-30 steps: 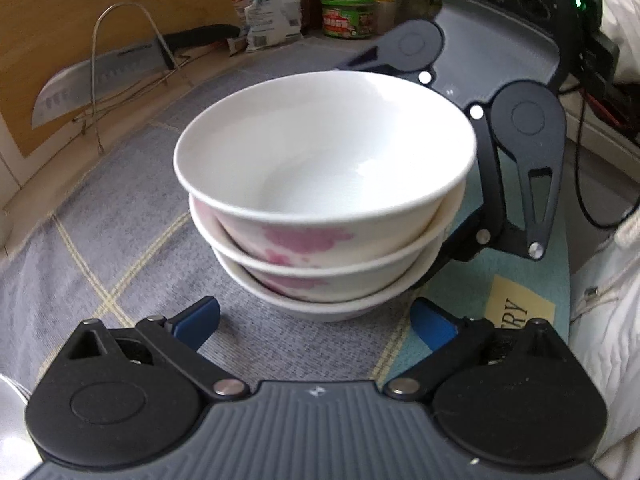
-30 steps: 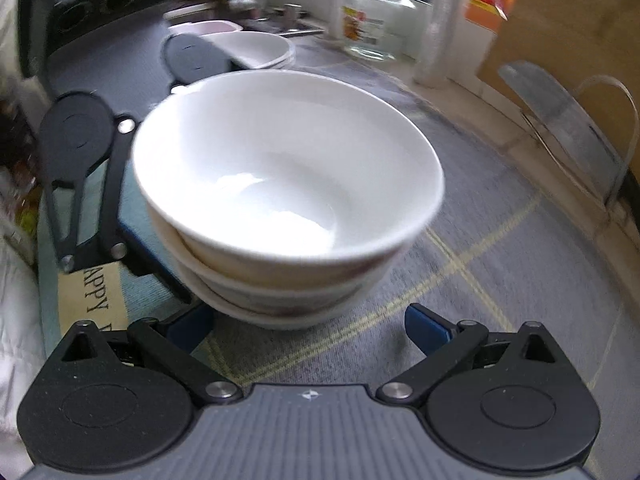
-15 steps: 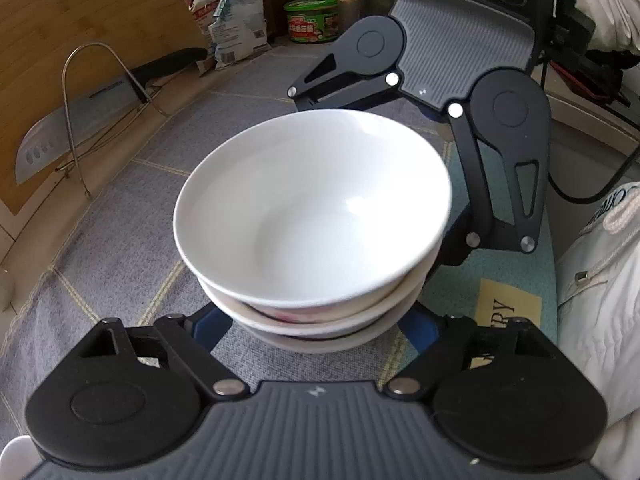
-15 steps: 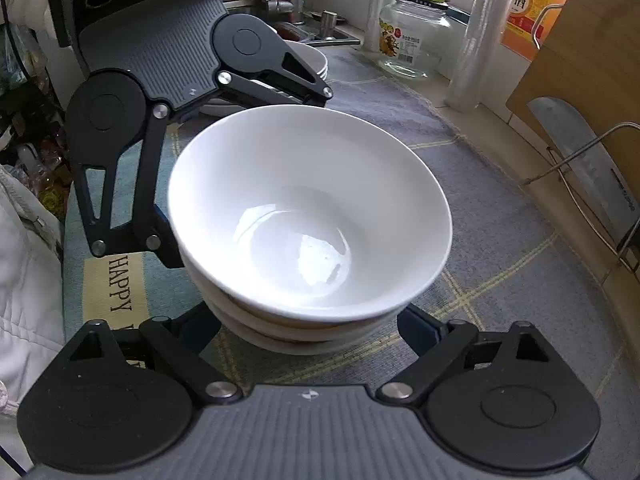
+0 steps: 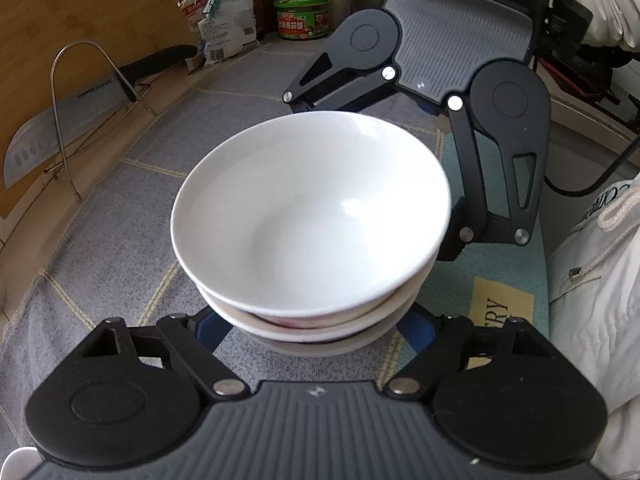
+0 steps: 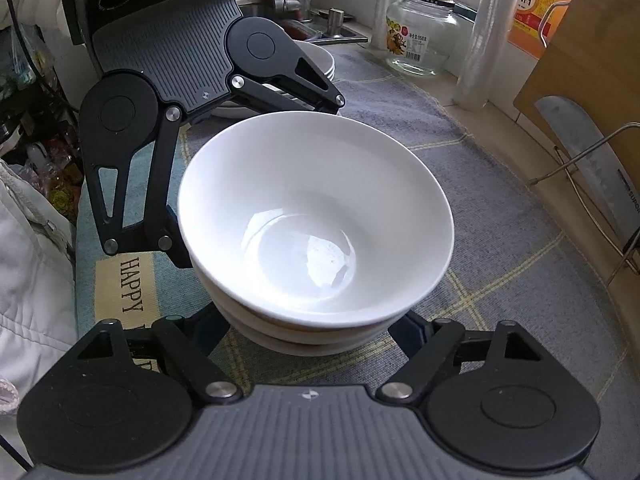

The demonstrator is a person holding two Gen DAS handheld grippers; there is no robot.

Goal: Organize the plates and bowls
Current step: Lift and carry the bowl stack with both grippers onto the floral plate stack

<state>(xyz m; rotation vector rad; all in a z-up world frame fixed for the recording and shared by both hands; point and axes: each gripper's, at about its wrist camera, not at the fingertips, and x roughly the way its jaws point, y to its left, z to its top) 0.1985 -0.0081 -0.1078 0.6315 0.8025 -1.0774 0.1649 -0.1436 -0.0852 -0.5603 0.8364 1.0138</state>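
Opposed wrist views, close, angled down, sharing bowl stack (image 5: 310, 224).

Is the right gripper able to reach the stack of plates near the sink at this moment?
Probably not. The right gripper straddles the bowl stack, and the left gripper, which has just been closing on those bowls, stands between it and the plates.

— Bowls (image 5: 312, 216) in the nested stack?
— Three, white, one inside another.
— Grippers?
— Two: the left gripper (image 5: 316, 328) and the right gripper (image 6: 316, 332), one on each side of the stack.
— Knives?
— One cleaver (image 5: 60, 128) on a wire rack.
— Jars?
— One glass jar (image 6: 420, 36). One green-lidded tub (image 5: 303, 18).
— Plates?
— One stack of plates (image 6: 322, 60); number unclear.
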